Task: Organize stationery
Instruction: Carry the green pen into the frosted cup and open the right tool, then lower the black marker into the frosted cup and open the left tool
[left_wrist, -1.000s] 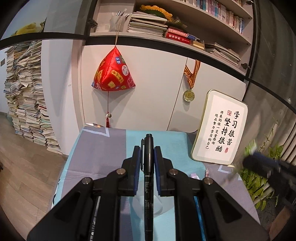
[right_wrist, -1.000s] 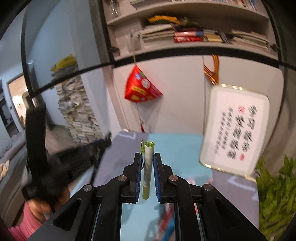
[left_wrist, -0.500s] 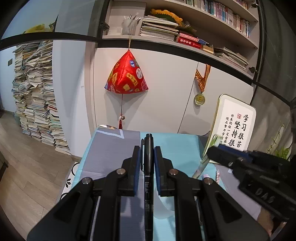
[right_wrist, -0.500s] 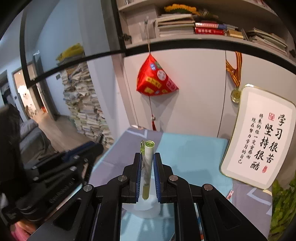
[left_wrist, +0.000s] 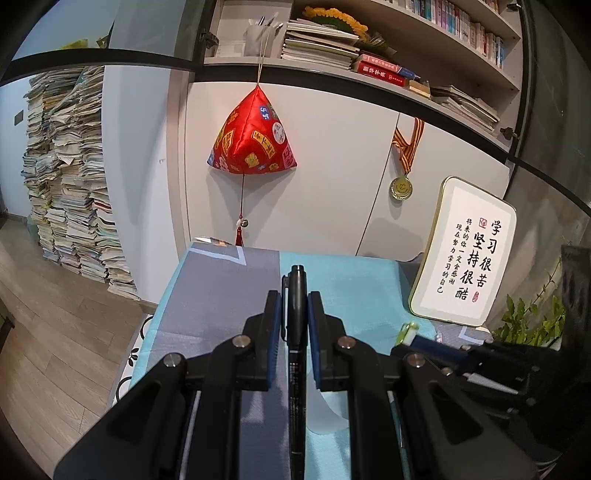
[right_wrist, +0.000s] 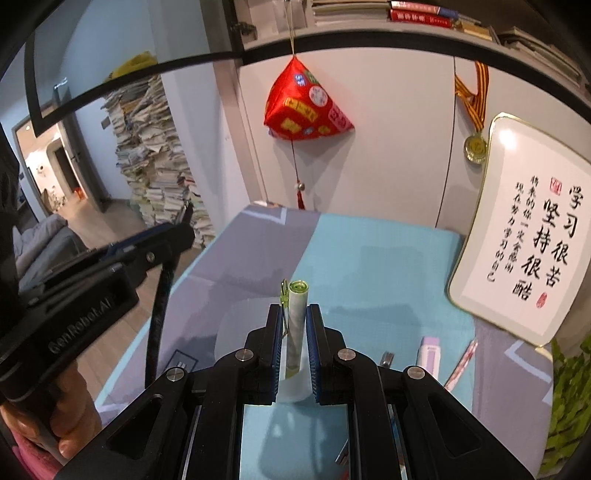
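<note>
Left tongs (left_wrist: 296, 314) clamped on black marker (left_wrist: 297, 354), right tongs (right_wrist: 294, 328) on green pen (right_wrist: 295, 325). Centre each over white cup (right_wrist: 255, 350), lower vertically, then release.

— What's behind my table?
— White cabinet doors (left_wrist: 314, 177), with a red satin pyramid ornament (left_wrist: 253, 138) hanging on them.
— Left of the ornament?
— Tall stacks of worn paper books (left_wrist: 70, 177) on my pale wood plank floor (left_wrist: 55, 332).
— Above it?
— Open shelf of books (left_wrist: 373, 66).
</note>
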